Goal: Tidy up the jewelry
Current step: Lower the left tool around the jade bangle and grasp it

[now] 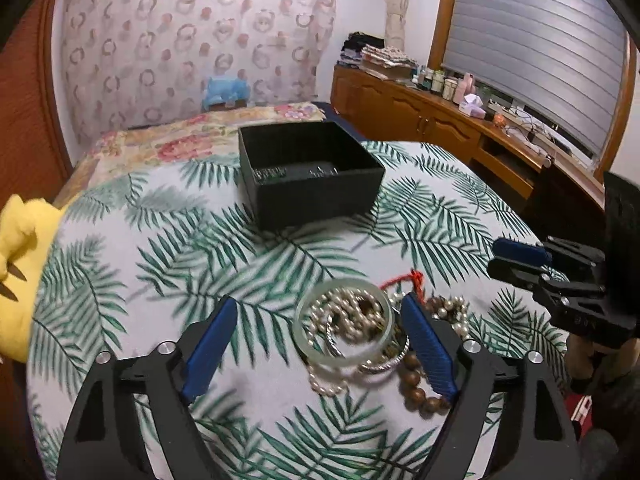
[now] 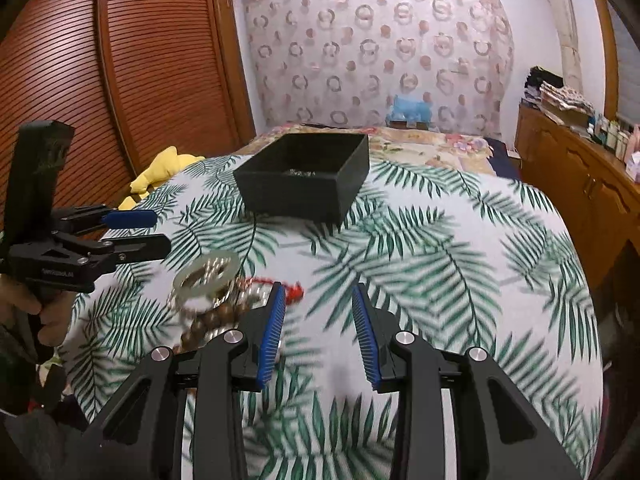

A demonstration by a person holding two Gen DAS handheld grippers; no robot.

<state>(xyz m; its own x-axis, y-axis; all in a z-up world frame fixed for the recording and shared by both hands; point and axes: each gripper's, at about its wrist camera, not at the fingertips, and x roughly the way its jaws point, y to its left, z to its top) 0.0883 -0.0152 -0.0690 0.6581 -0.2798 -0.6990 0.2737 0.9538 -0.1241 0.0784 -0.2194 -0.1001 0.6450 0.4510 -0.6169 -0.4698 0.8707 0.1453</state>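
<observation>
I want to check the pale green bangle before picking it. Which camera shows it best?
The left wrist view: the bangle lies close, between the open fingers, pearls inside it. The right wrist view shows it blurred, off to the left.

Palm-leaf printed white cloth (image 1: 168, 248) covers the surface in front. Behind it, floral bedspread in pink and yellow (image 1: 160, 140). Yellow plush toy (image 1: 20, 264) at the cloth's left edge. Blue plush toy (image 1: 226, 90) against sheer curtain with ring pattern (image 1: 192, 40). Long wooden sideboard (image 1: 420, 116) along right wall, carrying folded textiles and small bottles (image 1: 444, 82). Grey slatted window blind (image 1: 536, 40) above. Red-brown louvred wooden door (image 2: 132, 60) at left.
</observation>
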